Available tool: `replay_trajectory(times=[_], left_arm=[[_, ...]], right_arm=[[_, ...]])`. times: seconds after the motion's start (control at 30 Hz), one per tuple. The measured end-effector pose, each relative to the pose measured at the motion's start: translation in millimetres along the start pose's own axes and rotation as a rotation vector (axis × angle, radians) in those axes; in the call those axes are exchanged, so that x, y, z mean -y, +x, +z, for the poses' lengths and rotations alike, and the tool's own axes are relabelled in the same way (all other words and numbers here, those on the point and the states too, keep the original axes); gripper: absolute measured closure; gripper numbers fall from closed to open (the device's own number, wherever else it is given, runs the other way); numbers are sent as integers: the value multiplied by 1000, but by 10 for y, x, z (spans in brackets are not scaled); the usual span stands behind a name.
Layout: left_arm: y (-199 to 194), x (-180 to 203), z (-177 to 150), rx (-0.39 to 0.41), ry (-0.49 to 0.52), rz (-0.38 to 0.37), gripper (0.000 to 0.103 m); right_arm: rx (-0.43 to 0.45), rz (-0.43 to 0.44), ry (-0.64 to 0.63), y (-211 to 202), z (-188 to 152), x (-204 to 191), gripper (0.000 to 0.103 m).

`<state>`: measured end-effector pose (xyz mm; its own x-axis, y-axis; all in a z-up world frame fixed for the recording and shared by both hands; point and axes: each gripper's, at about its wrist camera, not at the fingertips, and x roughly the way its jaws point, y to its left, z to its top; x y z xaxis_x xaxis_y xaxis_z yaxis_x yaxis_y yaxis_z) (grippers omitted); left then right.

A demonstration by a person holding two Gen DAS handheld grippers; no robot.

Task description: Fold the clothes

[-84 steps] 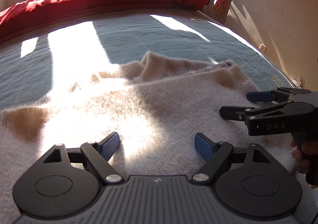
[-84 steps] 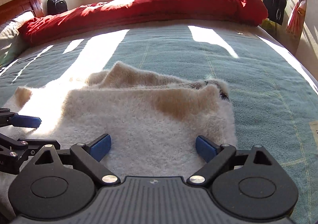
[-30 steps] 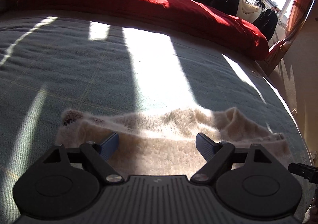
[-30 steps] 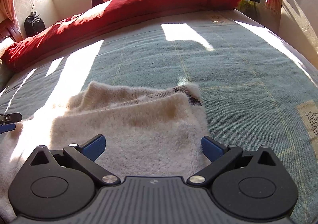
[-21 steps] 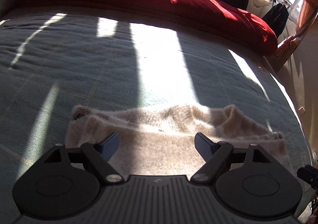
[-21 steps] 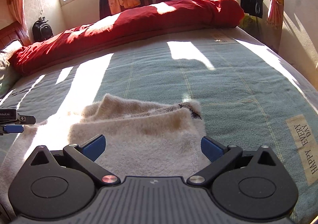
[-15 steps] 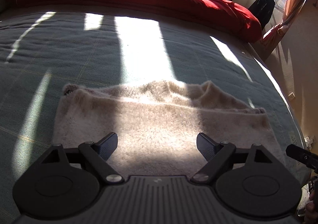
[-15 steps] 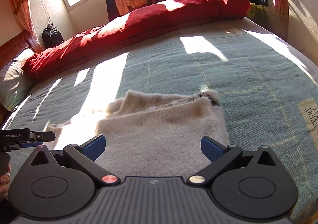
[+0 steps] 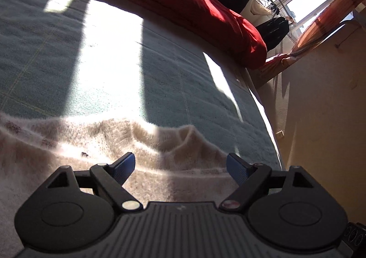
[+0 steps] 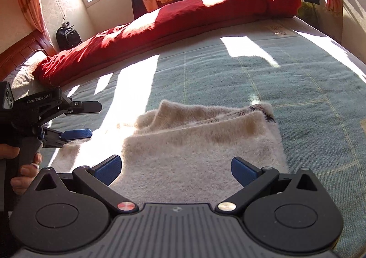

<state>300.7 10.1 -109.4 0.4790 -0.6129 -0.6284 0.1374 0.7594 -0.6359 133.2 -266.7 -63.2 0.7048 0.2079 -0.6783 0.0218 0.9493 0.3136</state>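
Both my hands have swung since a second ago. Now my left hand-held gripper (image 9: 180,166) and right hand-held gripper (image 10: 176,169) hover wide open, holding nothing, over the folded cream sweater (image 10: 201,143) lying on the bed (image 10: 297,79).

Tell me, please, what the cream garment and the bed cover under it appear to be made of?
The cream garment looks like a fuzzy knit, perhaps wool or fleece: matte, with fine hairs along its edges. The bed cover looks like a woven or terry cloth, matte blue-green with thin stitched lines.
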Motion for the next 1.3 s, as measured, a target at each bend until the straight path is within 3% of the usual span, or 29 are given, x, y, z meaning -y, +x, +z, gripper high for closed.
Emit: replay_trajectory(times=[0.13,0.2,0.47,0.63,0.83,0.9,1.0,1.07,1.17,1.3], left_arm=[[493,-216,171,-25,-5,43,17],[637,-354,209,-12,-9,29,17],[466,-269,323,22,4,1,17],[176,-293,261,10,-66,-39,15],[272,-588,188,-35,-207,-48,15],[307,-637,187,-28,-204,-36,15],[360,-674,182,-21,-187,-22,15],[374,-673,186,-11,-171,-16,15],[377,-662,200,5,-155,-8,15],[248,-599,230,6,-178,-8,15]], right_arm=[[-29,-8,-25,209,-30,67,0],[-46,-10,-9,301,-39,134,0],[-47,16,-4,416,37,200,0],[-19,122,-76,506,457,61,0],[-111,326,-162,1108,890,-173,0],[-191,370,-173,1394,917,-237,0],[-230,289,-199,1744,841,-216,0],[-219,285,-193,1862,782,-156,0],[-176,277,-208,1792,763,-141,0],[-155,200,-189,1544,811,-120,0]])
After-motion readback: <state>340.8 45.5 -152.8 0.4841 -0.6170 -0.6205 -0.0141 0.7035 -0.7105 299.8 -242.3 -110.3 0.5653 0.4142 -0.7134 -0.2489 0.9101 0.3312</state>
